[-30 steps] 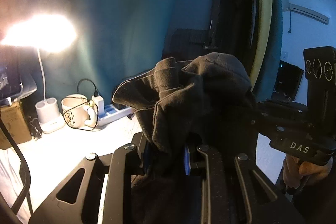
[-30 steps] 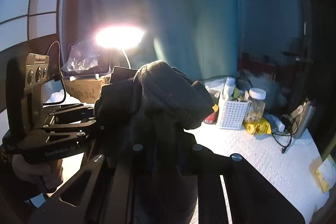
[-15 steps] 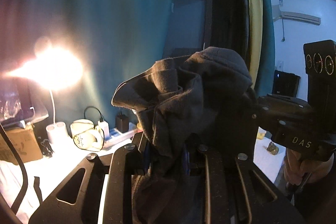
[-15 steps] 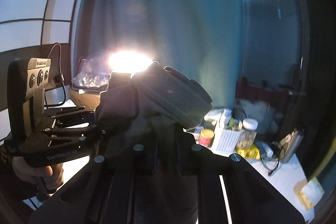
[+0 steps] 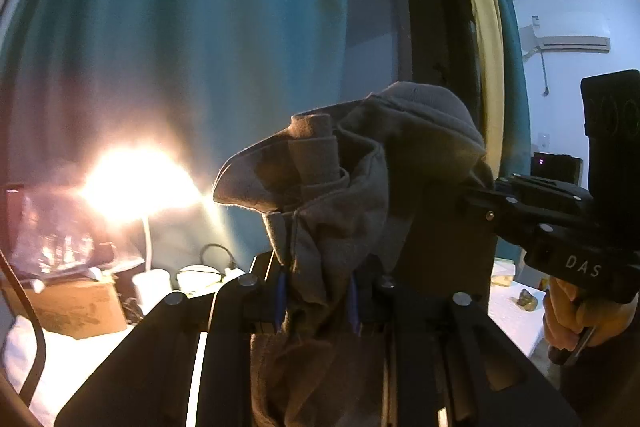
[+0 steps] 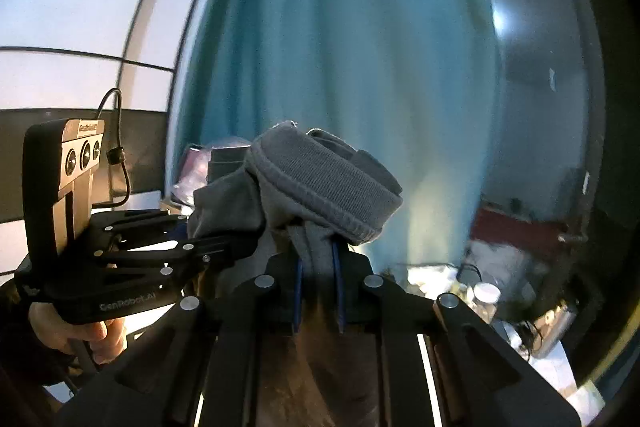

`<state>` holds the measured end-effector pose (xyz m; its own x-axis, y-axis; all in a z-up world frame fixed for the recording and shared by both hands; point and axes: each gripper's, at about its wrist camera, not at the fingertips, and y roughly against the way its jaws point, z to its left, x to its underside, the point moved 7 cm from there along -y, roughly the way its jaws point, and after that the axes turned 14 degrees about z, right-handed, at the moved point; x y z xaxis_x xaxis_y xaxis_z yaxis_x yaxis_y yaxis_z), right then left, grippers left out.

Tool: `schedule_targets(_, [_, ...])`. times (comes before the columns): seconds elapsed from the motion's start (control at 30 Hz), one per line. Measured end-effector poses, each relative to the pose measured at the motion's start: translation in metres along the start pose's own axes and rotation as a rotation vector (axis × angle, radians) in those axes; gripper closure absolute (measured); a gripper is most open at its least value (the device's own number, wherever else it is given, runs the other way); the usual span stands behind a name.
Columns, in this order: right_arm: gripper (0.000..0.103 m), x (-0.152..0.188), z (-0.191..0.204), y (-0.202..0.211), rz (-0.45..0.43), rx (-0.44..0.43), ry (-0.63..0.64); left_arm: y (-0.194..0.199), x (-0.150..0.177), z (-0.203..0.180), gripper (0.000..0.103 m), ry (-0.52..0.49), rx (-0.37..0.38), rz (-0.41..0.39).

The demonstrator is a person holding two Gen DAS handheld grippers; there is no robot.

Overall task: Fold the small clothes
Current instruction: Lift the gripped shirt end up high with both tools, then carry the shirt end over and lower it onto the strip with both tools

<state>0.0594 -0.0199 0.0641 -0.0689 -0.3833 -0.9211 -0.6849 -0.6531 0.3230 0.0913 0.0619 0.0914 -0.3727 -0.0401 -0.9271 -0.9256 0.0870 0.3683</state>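
A small dark grey knit garment point(image 5: 360, 187) is bunched up and held in the air by both grippers, side by side. My left gripper point(image 5: 316, 303) is shut on one bunch of its cloth. My right gripper point(image 6: 318, 297) is shut on another part, with the ribbed band point(image 6: 328, 183) folded over its tips. In the left wrist view the right gripper's body point(image 5: 560, 227) reaches in from the right. In the right wrist view the left gripper's body point(image 6: 132, 259) reaches in from the left. The rest of the garment hangs out of sight below.
A teal curtain point(image 5: 200, 47) and dark window point(image 5: 420, 47) are ahead. Far below lies a white table point(image 5: 80, 355) with a glaring lamp point(image 5: 132, 183), a cardboard box point(image 5: 76, 307), mugs and cables. In the right view, jars point(image 6: 484, 295) and clutter sit at the lower right.
Both grippers have risen and tilted upward with the garment still clamped. The table and its objects have dropped low in both views, and the curtain fills more of them.
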Motion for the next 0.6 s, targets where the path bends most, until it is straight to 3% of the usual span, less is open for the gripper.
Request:
schedule_targets(0.33, [0.089,-0.021,0.063,0.013,-0.062,-0.096,0.067,0.053,0.013,0.035,0.081,-0.035,-0.132,-0.024])
schedule_targets(0.6, [0.089,-0.018,0.112,0.016,-0.046,-0.186,0.101,0.089,0.038,0.061,0.081,-0.007,-0.22,-0.001])
